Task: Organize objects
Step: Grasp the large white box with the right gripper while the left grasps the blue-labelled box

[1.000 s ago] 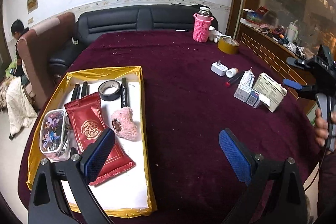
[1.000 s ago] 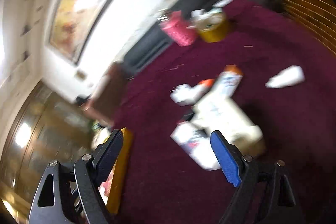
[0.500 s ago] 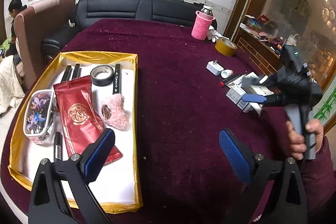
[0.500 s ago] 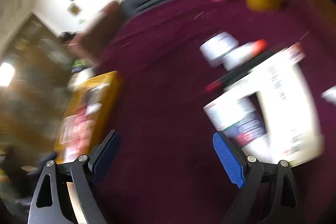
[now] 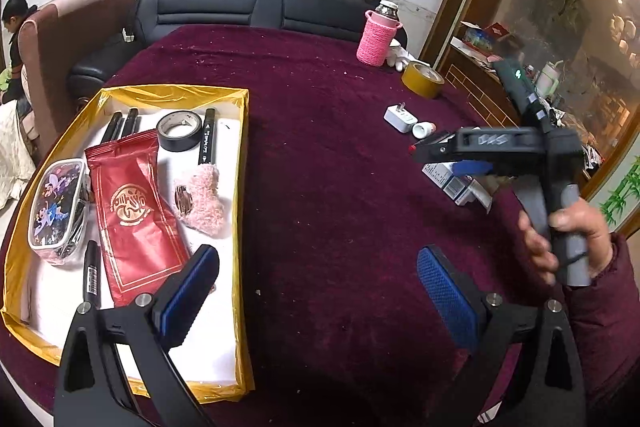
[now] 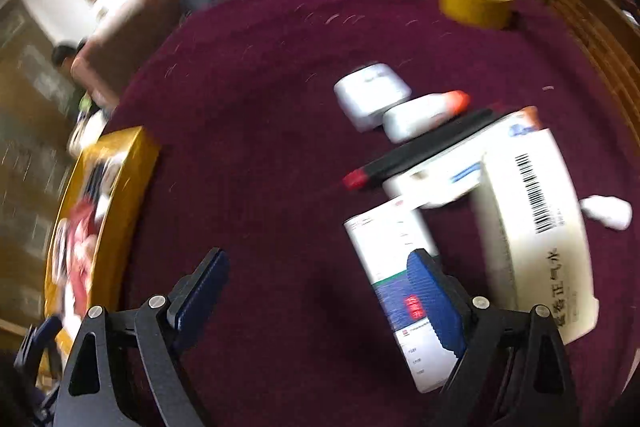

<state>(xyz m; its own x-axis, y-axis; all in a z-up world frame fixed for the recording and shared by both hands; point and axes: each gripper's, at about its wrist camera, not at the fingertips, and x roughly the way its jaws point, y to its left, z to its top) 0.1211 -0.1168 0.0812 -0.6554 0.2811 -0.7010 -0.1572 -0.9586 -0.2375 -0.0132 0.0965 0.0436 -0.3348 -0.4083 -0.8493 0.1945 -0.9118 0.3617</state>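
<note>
Our maroon counter (image 5: 320, 187) fronts a black sofa (image 5: 248, 3); gold tray (image 5: 242, 147) left, boxes (image 6: 532, 207) right; both hand-held grippers, left (image 5: 318, 287) and right (image 6: 316, 291), gape wide, empty.

Large white box (image 6: 536, 223): a black barcode on my side of it, and below that big green Chinese characters; I make out 正气水, the first ones blurred.
Smaller box (image 6: 394, 263) by my right finger: a red tag with print too blurred for me to read.
Red packet (image 5: 134, 205) in the tray: a round gold emblem, characters unreadable.
Black marker (image 5: 207, 139): white lettering, too small to read.
</note>
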